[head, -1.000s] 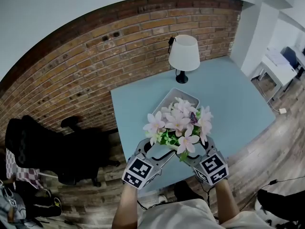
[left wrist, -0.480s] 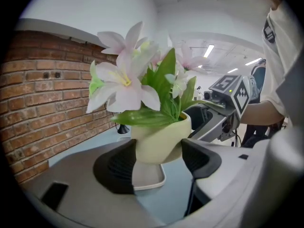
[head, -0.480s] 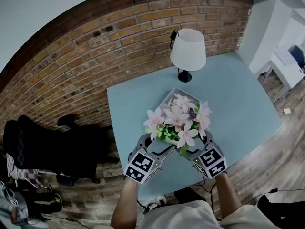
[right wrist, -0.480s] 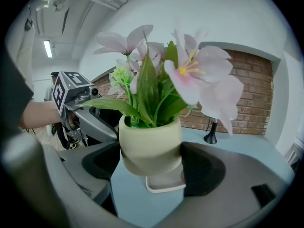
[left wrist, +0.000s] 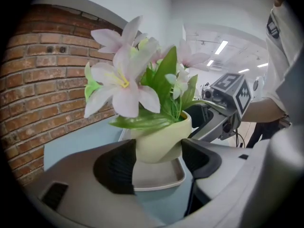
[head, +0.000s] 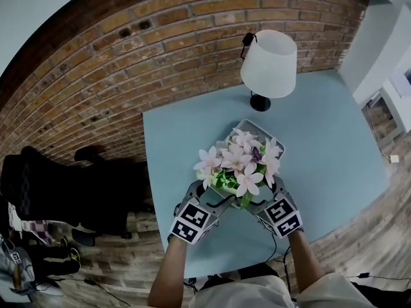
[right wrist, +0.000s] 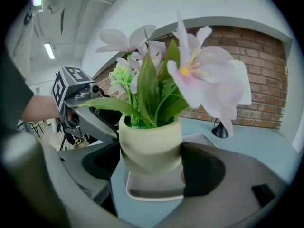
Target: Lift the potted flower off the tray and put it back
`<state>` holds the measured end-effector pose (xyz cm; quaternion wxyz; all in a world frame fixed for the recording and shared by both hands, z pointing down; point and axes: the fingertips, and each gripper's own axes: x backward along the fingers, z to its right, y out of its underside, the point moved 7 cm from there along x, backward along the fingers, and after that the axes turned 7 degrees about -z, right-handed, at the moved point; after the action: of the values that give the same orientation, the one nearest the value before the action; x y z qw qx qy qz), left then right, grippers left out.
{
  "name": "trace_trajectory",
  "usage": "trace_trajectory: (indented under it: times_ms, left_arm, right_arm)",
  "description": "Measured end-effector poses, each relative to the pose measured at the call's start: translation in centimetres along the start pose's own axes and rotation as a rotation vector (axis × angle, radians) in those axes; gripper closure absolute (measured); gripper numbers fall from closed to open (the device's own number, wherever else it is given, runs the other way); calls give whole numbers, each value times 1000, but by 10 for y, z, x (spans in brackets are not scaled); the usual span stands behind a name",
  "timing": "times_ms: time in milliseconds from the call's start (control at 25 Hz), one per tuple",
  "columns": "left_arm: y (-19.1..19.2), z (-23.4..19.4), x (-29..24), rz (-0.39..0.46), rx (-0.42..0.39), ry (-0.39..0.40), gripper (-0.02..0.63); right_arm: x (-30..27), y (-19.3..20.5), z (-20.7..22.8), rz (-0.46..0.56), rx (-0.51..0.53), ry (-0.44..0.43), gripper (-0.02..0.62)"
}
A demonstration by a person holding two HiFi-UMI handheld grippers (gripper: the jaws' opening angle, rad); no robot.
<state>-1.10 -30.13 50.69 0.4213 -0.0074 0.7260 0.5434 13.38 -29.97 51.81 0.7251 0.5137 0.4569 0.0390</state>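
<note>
Two pinches on potted flower [head: 239, 165] above tray [head: 258, 126], left gripper [left wrist: 159, 156] and right gripper [right wrist: 150, 161]; lamp [head: 270, 63] beyond.

Near part of tray [head: 260, 128] behind potted flower [head: 239, 164], head view

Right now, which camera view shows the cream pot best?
The right gripper view: the cream pot sits centred, its front wall unobstructed, above the tray. The left gripper view shows it too, but a leaf overhangs its rim. In the head view the flowers cover it.
</note>
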Motion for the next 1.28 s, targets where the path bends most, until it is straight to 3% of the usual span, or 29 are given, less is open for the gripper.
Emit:
trace_trajectory:
  times_ms: [720, 1120, 1280]
  left_arm:
    - [52, -53, -68, -108, 151, -69, 284]
    - [60, -65, -87, -141, 171, -75, 284]
    - [60, -69, -90, -156, 141, -92, 282]
  right_arm:
    - [-99, 29, 42, -87, 24, -125, 172]
    - [-120, 37, 52, -110, 42, -119, 170]
    - [-125, 36, 54, -109, 57, -106, 169]
